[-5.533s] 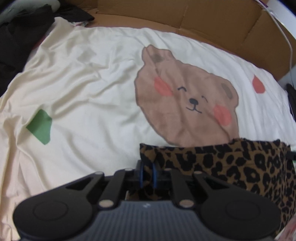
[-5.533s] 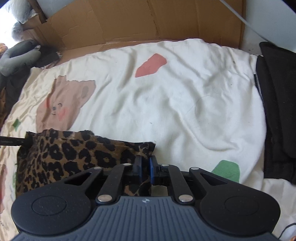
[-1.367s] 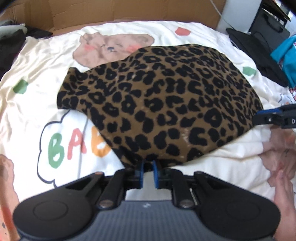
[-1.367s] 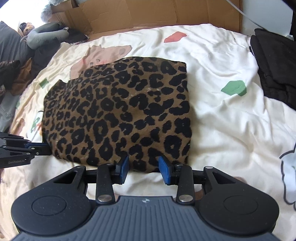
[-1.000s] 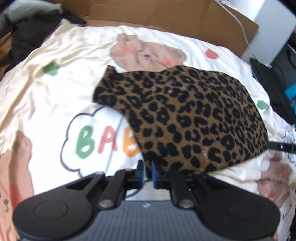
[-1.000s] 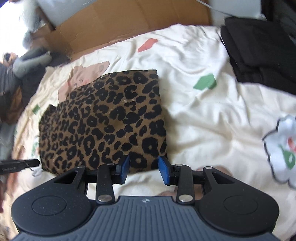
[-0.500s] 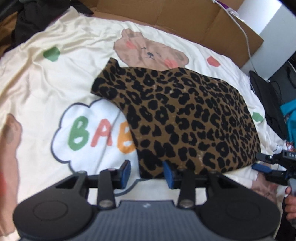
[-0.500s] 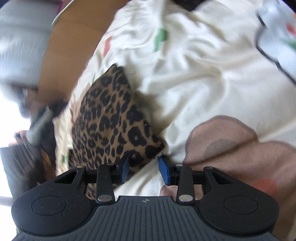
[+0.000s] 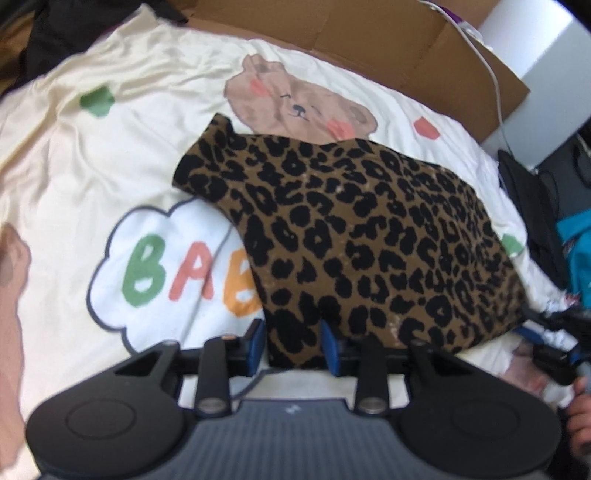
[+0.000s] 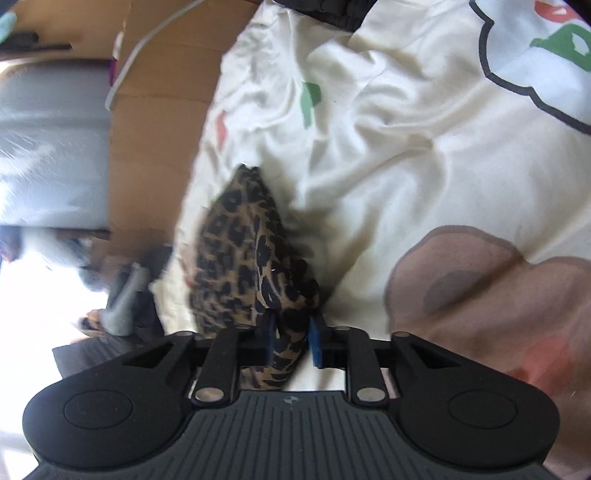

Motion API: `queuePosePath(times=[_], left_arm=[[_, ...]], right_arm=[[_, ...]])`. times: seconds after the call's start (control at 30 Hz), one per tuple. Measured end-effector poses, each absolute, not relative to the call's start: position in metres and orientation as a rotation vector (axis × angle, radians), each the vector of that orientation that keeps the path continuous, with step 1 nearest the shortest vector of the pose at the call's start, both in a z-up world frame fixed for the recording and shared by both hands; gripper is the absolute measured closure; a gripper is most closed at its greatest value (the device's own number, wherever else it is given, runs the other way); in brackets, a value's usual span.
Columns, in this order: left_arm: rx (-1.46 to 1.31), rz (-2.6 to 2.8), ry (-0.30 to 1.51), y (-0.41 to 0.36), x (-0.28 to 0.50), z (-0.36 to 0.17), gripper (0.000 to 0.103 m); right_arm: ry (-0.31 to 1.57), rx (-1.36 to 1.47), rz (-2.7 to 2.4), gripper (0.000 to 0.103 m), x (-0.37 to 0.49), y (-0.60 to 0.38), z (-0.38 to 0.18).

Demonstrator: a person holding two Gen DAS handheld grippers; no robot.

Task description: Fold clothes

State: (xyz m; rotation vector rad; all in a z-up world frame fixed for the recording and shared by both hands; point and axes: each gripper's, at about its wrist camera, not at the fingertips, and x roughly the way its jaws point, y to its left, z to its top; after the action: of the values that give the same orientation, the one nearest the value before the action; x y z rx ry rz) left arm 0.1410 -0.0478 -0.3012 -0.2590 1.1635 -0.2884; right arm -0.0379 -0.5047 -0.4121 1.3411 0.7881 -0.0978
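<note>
A leopard-print garment (image 9: pixel 369 240) lies folded flat on the cream bedsheet (image 9: pixel 74 184), over a printed bear. My left gripper (image 9: pixel 293 347) straddles its near left corner. The jaws are closing with the cloth between the blue pads, and I see no pinch. In the right wrist view the garment (image 10: pixel 236 251) is seen edge-on. My right gripper (image 10: pixel 291 339) is rolled sideways and is closing on the folded edge, which bunches into a wedge between its pads. The right gripper (image 9: pixel 543 339) also shows at the cloth's right corner in the left wrist view.
Flattened cardboard (image 9: pixel 369 44) lines the far side of the bed, and a white cable (image 9: pixel 495 85) runs over it. Dark bags or clothes (image 9: pixel 528 206) lie to the right. A hand (image 9: pixel 580 417) holds the right gripper. More black cloth (image 10: pixel 325 11) lies beyond the sheet.
The left jaws let go of the near edge, spread wide, then narrowed a little around the corner. The right gripper rolled sideways, dropped to the garment's edge and narrowed onto it.
</note>
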Motion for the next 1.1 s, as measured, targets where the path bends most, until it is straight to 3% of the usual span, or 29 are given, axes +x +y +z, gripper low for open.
queuePosePath(times=[0.03, 0.23, 0.33, 0.4, 0.53, 0.7, 0.8, 0.83, 0.93, 1.1], left_arm=[[-0.265, -0.294, 1.167, -0.047, 0.141, -0.301, 0.068], [-0.272, -0.33, 1.177, -0.042, 0.141, -0.305, 0.067], [-0.289, -0.348, 1.17, -0.042, 0.144, -0.31, 0.067], [-0.295, -0.366, 1.164, -0.042, 0.146, -0.314, 0.067], [-0.297, -0.395, 1.163, -0.04, 0.145, -0.321, 0.067], [-0.315, -0.408, 1.162, -0.036, 0.14, -0.324, 0.067], [-0.284, -0.424, 1.163, -0.037, 0.14, -0.325, 0.067], [-0.257, -0.432, 1.165, -0.039, 0.142, -0.325, 0.072], [-0.215, -0.408, 1.185, -0.04, 0.146, -0.322, 0.092], [-0.251, -0.383, 1.183, -0.035, 0.144, -0.31, 0.097]], right_arm=[[0.795, 1.338, -0.098, 0.067, -0.035, -0.504, -0.414], [0.799, 1.373, -0.08, 0.068, -0.022, -0.5, -0.425], [0.823, 1.347, -0.088, 0.088, -0.018, -0.5, -0.422], [0.801, 1.368, -0.091, 0.091, -0.019, -0.501, -0.417], [0.787, 1.348, -0.091, 0.091, -0.017, -0.498, -0.409], [0.842, 1.344, -0.126, 0.077, -0.016, -0.499, -0.417], [0.861, 1.338, -0.13, 0.081, -0.012, -0.498, -0.421], [0.869, 1.336, -0.133, 0.087, -0.01, -0.499, -0.421], [0.886, 1.28, -0.119, 0.092, -0.005, -0.497, -0.41], [0.883, 1.211, -0.086, 0.093, -0.002, -0.497, -0.387]])
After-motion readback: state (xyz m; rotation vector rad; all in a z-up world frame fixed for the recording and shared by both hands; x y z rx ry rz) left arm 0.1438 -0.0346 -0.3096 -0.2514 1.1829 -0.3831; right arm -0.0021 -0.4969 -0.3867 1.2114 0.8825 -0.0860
